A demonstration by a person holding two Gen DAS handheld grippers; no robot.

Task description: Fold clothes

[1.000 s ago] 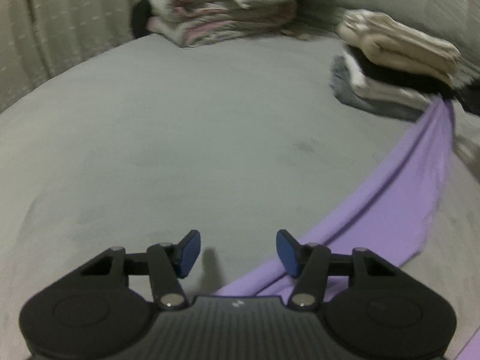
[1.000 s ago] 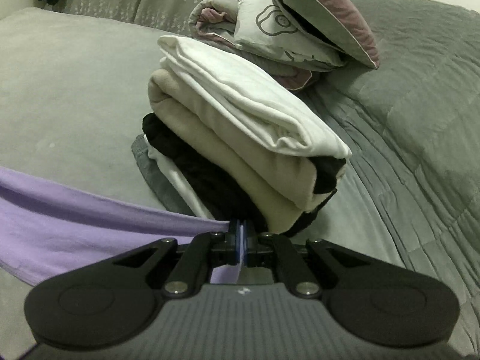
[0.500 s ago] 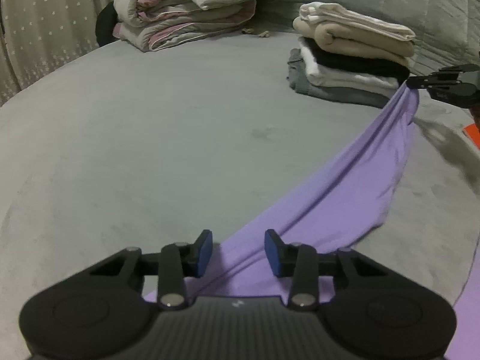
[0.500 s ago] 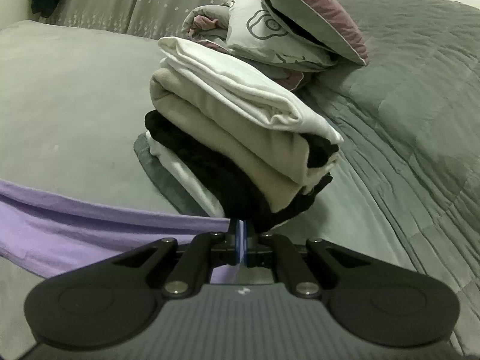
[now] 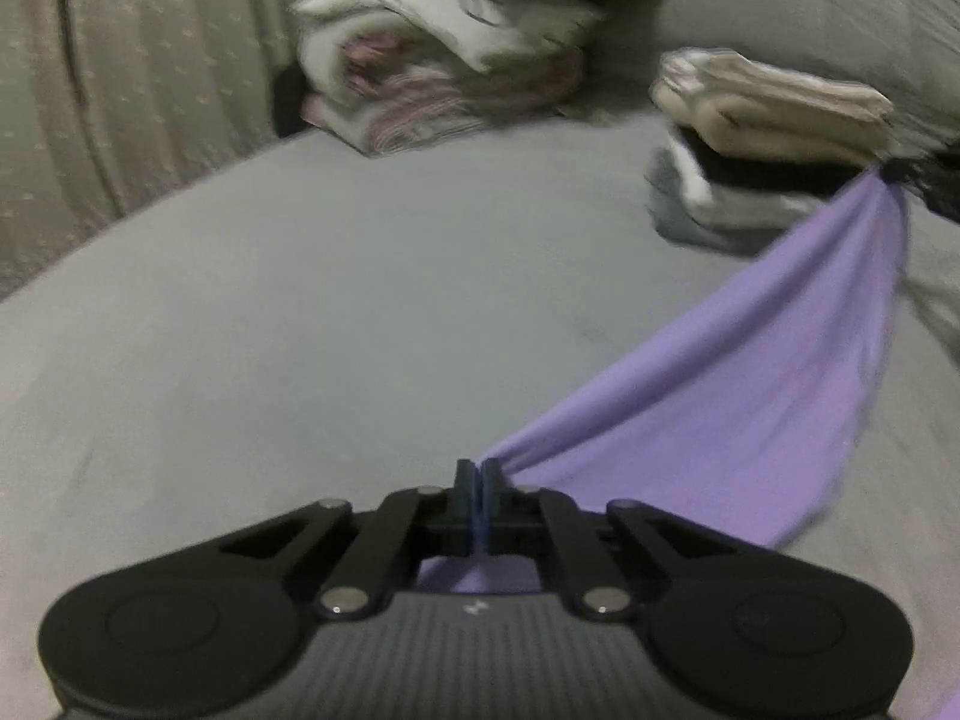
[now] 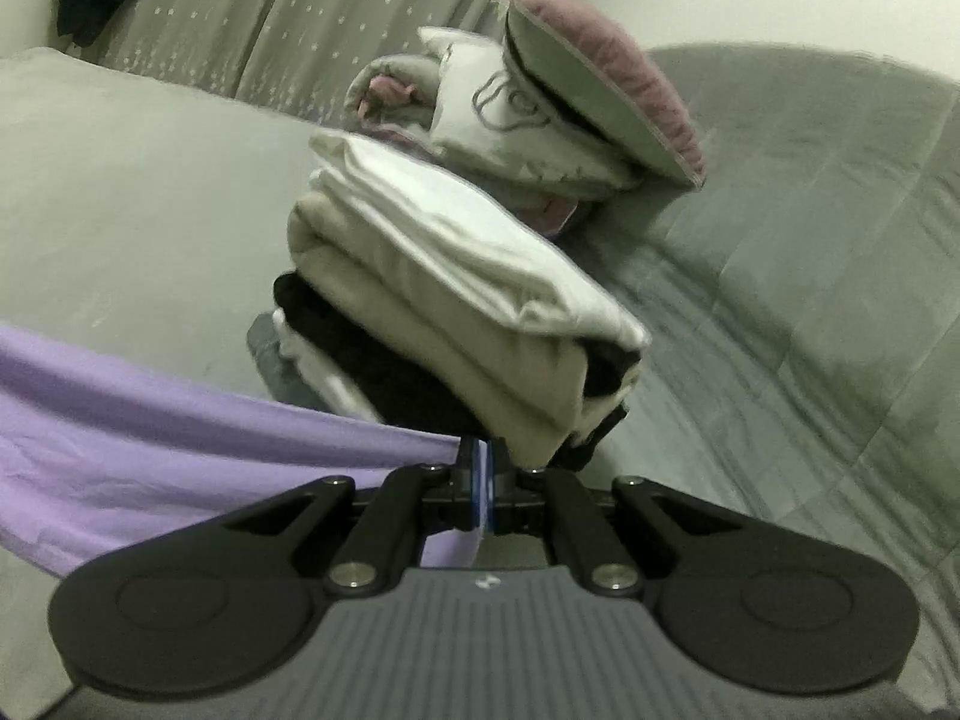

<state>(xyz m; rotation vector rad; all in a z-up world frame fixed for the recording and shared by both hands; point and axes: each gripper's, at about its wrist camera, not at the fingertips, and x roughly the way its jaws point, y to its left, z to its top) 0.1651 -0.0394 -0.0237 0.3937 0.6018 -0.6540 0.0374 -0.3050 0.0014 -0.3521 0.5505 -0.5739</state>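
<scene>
Left gripper [image 5: 478, 471]: jaws clenched on one end of the purple garment [image 5: 738, 372], low over the grey bed cover [image 5: 300, 300]
Purple garment: slung between the two grippers; the cloth fans out from the left pinch, sags in the middle where its lower edge seems to reach the bed, then narrows to a tight bunch at the far pinch; it is not folded flat at this moment
Stack of folded clothes [image 6: 444, 300]: white, beige, black, white and grey layers, standing on the bed just behind the right end of the garment
Pile of bedding [image 6: 540, 114]: rolled quilts with a cushion on top, further back, apart from the stack
Right gripper [image 6: 480, 468]: jaws clamped on the other end of the purple garment, close in front of the stack
Step in hand, as I judge it: the garment is held at both ends, which fits either spreading it out or bringing the ends together for a fold
Doing it well: keep both pinches firm, hold the two ends level so the top edge runs straight, take up the slack evenly to clear the bunched creases, and keep the right end off the stack so its layers are not dragged askew
</scene>
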